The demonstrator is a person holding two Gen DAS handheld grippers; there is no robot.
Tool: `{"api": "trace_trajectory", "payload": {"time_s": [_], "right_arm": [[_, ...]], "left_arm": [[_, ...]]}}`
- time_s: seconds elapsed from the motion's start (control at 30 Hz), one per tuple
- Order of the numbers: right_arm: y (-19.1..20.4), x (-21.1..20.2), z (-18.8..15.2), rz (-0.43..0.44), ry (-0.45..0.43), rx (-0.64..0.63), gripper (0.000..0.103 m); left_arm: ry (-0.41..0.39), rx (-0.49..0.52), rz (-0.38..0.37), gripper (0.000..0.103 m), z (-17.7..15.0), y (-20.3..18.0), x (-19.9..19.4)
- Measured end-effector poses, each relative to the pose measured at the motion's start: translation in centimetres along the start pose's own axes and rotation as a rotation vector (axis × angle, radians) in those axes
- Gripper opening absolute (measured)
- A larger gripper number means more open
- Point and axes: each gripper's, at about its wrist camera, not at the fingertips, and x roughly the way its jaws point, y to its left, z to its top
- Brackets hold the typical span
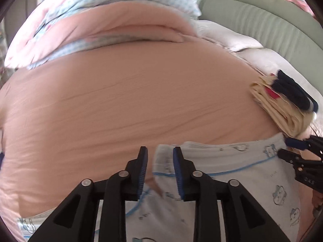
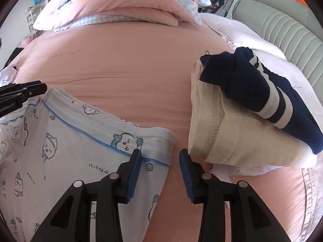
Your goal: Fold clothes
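A white garment [image 1: 232, 161] [image 2: 70, 141] with blue cartoon prints and blue piping lies folded on the pink bedsheet [image 1: 131, 100] [image 2: 121, 60]. My left gripper [image 1: 160, 151] is open over its far left corner; the cloth edge sits between the fingers, against the right pad only. My right gripper [image 2: 160, 153] is open at the far right corner, with its left finger over the hem and its right finger above bare sheet. Each gripper shows in the other's view: the right gripper [image 1: 284, 147] at the garment's right end, the left gripper [image 2: 43, 88] at its left end.
A stack of folded clothes [image 2: 232, 141] [image 1: 282, 109], cream below and navy with white stripes on top, lies just right of the garment. A folded pink and blue-check quilt [image 1: 121, 30] [image 2: 131, 10] lies at the far end. A grey padded headboard [image 1: 262, 20] [image 2: 282, 26] runs along the right.
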Motion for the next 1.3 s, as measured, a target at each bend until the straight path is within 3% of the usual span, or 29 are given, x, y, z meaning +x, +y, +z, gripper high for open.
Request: {"api": "trace_trajectory", "payload": {"time_s": [0.07, 0.13, 0.2, 0.47, 0.53, 0.63, 0.73, 0.8, 0.83, 1.0, 1.1, 1.2, 1.27, 1.3], "right_arm": [[0.0, 0.4, -0.1, -0.016, 0.015, 0.001, 0.047], [-0.1, 0.8, 0.0, -0.009, 0.028, 0.014, 0.047], [-0.2, 1.0, 0.1, 0.000, 0.034, 0.027, 0.047], [0.2, 0.2, 0.6, 0.008, 0.007, 0.038, 0.047], [0.4, 0.1, 0.8, 0.007, -0.001, 0.036, 0.047], [0.7, 0.4, 0.8, 0.004, 0.011, 0.034, 0.047], [0.9, 0.7, 0.9, 0.004, 0.026, 0.038, 0.047], [1.0, 0.7, 1.0, 0.004, 0.027, 0.038, 0.047], [1.1, 0.7, 1.1, 0.004, 0.025, 0.041, 0.047], [1.5, 0.2, 1.4, 0.017, 0.005, 0.051, 0.047], [2.1, 0.0, 1.6, 0.001, -0.004, 0.034, 0.047], [2.4, 0.8, 1.6, -0.009, 0.013, 0.026, 0.049], [2.5, 1.3, 1.7, -0.037, 0.011, 0.020, 0.065], [2.4, 1.3, 1.8, -0.043, 0.012, 0.022, 0.067]], "left_arm": [[0.023, 0.023, 0.002, 0.026, 0.1, -0.3, 1.5], [0.045, 0.031, -0.009, 0.009, 0.3, -1.1, 2.9], [0.049, 0.045, 0.004, 0.002, 0.7, -2.4, 3.8], [-0.088, 0.020, 0.061, 0.000, 1.3, -1.5, 0.6], [-0.082, -0.010, 0.047, 0.000, 1.9, -0.3, 1.1], [0.010, -0.041, -0.030, 0.000, 1.3, 0.7, 2.2], [0.095, 0.044, -0.050, 0.011, 0.7, -0.4, 3.9], [0.095, 0.079, -0.029, 0.036, 0.4, -1.2, 4.6], [0.093, 0.086, -0.026, 0.042, 0.3, -1.5, 4.9], [0.056, 0.135, 0.077, 0.044, 0.3, -2.3, 6.0], [0.019, 0.150, 0.223, 0.045, 0.9, -2.2, 6.1], [0.003, 0.017, 0.165, 0.045, 1.4, -0.5, 4.9], [-0.033, 0.013, 0.098, 0.045, 1.4, -0.9, 2.3], [-0.042, 0.020, 0.063, 0.045, 1.1, -1.3, 0.9]]}}
